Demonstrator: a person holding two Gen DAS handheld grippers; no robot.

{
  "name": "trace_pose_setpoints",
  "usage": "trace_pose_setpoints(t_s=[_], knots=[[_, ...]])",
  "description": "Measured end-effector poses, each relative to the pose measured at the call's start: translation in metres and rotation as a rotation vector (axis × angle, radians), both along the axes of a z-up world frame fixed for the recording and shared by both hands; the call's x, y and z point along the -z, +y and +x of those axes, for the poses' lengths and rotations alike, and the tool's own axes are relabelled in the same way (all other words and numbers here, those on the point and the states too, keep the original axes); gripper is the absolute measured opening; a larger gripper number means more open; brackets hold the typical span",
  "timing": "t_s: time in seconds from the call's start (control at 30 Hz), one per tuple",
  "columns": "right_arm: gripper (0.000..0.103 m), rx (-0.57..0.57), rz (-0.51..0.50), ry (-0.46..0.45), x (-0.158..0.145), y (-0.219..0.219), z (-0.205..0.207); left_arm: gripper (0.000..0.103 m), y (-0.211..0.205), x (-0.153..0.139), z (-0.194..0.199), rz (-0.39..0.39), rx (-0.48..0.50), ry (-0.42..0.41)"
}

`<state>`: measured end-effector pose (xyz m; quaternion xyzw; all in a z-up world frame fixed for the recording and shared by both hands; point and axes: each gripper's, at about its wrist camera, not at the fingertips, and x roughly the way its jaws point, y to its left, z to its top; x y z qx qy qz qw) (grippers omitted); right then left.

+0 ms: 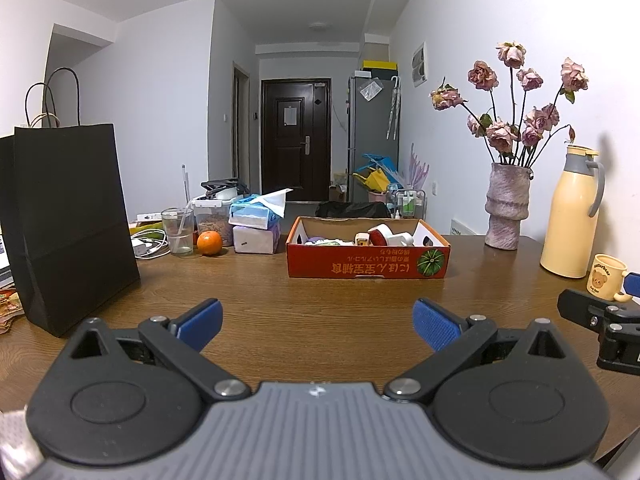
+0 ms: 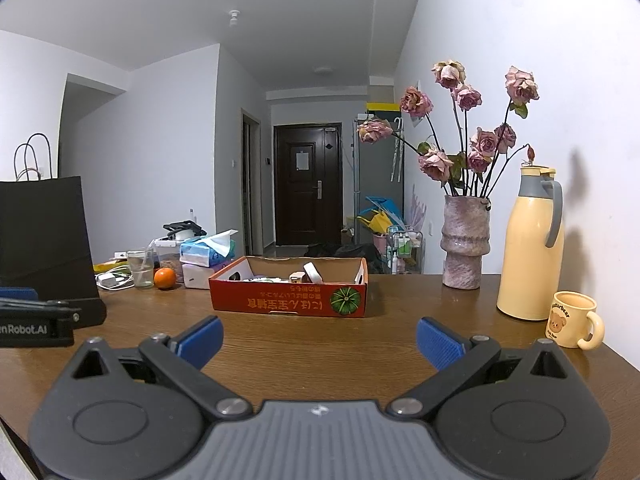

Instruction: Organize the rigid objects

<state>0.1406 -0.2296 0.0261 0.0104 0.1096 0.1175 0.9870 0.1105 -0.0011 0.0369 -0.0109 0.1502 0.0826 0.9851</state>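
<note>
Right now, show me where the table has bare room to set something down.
Bare wood runs between the open left gripper, the red cardboard box and the black paper bag; also between box and vase. It is crowded around the orange and tissue packs.

A red cardboard box point(image 1: 368, 266) sits flat on the brown table, open at the top. It has upside-down writing and a green pumpkin picture point(image 1: 430, 261) on its front. Small things lie inside it, like a white and red round thing point(image 1: 382, 234).
</note>
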Motion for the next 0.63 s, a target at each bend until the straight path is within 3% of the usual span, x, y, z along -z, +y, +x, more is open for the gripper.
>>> trace_pose_setpoints(t_s=[0.63], knots=[[0.103,-0.007,-0.007,0.020,0.0034,0.0035,0.0052,0.103,0.0029,0.0052,0.0056,-0.005,0.007,0.012]])
